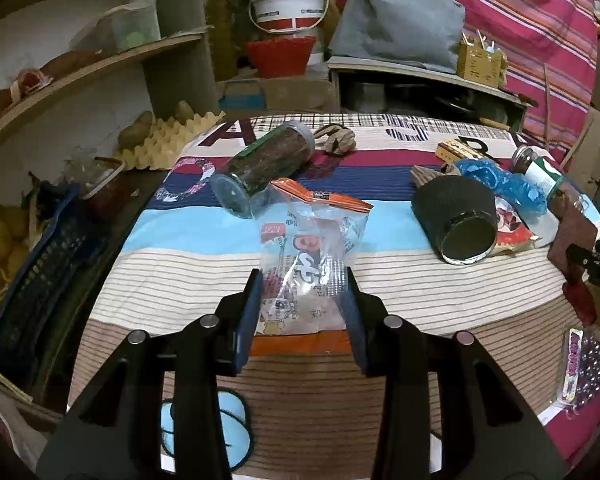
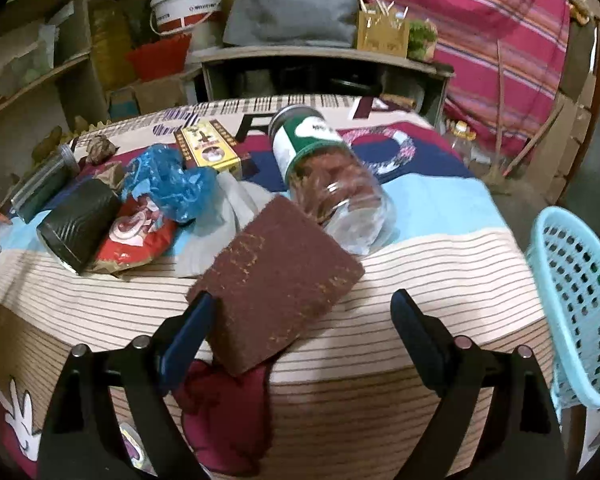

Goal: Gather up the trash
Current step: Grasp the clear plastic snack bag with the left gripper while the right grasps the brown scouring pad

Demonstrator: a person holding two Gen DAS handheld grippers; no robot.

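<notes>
While the left gripper [image 1: 302, 286] pinches a clear printed snack wrapper [image 1: 312, 256] above the striped cloth [image 1: 180, 280], the right gripper [image 2: 306, 312] stands spread (one finger touching a brown scouring pad [image 2: 276, 284]), near a blue basket [image 2: 576, 312].

Cluttered home storeroom: shelves [image 1: 100, 64], paint bucket [image 1: 288, 4], egg tray [image 1: 168, 140], cloth-covered table [image 1: 300, 380].

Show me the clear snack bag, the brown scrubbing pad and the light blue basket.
clear snack bag [image 1: 308, 256], left wrist view, printed middle.
brown scrubbing pad [image 2: 276, 280], right wrist view, top face.
light blue basket [image 2: 580, 304], right wrist view, perforated wall.
</notes>
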